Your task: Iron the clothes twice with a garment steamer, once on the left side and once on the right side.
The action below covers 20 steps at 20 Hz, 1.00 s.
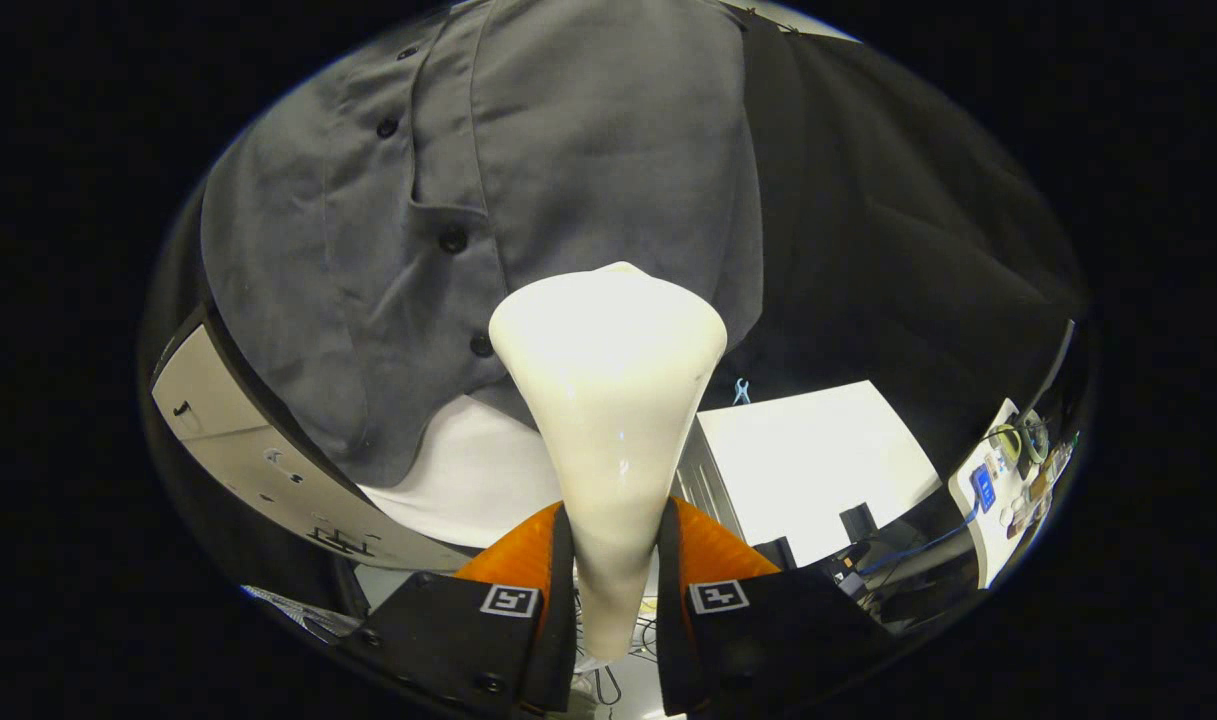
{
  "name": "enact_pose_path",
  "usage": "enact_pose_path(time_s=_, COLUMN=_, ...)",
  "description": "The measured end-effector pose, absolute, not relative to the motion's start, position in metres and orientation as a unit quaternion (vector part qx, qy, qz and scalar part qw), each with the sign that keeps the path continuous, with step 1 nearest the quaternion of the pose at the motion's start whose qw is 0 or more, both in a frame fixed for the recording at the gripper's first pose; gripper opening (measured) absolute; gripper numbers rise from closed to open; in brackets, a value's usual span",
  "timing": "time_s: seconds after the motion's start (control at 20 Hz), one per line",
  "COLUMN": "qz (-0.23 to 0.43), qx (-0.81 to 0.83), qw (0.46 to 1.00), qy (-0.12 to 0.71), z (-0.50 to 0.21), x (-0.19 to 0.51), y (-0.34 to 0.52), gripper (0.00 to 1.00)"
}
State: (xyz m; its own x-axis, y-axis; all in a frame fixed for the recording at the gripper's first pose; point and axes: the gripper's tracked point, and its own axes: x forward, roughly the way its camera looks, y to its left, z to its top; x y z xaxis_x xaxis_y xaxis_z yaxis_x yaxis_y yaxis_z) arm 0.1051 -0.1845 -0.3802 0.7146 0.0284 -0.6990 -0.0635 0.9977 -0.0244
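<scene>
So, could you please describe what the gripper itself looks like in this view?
The gripper shows two flat, wedge-like fingers that broaden toward the camera into dark, blocky bodies. Each body carries a square black-and-white fiducial marker on its upper face, and small screws dot the lower edge.

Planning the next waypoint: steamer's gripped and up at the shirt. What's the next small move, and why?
Probably ease the steamer forward onto the grey shirt and begin a stroke along it. The tongs are shut on the steamer's handle, and its wide head sits at the lower part of the shirt, just beside the button placket. Whether the head already touches the cloth cannot be told.
</scene>
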Motion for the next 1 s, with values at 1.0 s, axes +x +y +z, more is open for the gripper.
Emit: enact_pose_path(time_s=1.0, qz=0.044, qx=-0.023, qw=0.985, qy=0.167, z=-0.103, x=0.106, y=-0.161, gripper=0.4)
